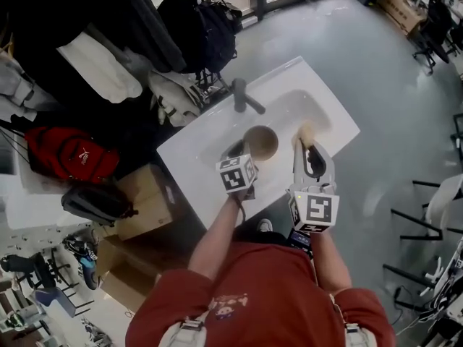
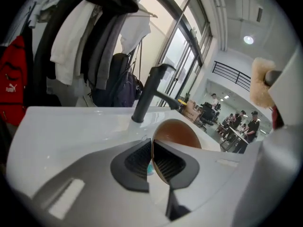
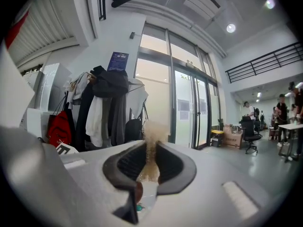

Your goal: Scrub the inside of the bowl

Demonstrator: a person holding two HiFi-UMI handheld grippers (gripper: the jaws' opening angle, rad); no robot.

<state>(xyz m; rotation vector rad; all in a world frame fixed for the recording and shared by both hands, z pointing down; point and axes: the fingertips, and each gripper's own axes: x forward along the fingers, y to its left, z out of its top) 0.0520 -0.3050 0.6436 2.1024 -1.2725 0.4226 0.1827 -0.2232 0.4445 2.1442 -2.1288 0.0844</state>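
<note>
Head view: the only view with both grippers together; bowl (image 1: pixel 260 142) over the sink (image 1: pixel 195 154), before the faucet (image 1: pixel 244 96). Left gripper view: left gripper (image 2: pixel 151 157), jaws clamped on the bowl's rim, brown inside visible. Right gripper view: right gripper (image 3: pixel 150 162), jaws clamped on a sponge (image 3: pixel 151 136); clothes (image 3: pixel 106 108) behind.

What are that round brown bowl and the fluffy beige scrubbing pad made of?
The round brown bowl looks like wood or wood-toned plastic: smooth, even tan inside, thin rim; I can't tell which. The fluffy beige scrubbing pad seems soft fibre or sponge: fuzzy outline, pinched thin where gripped.
</note>
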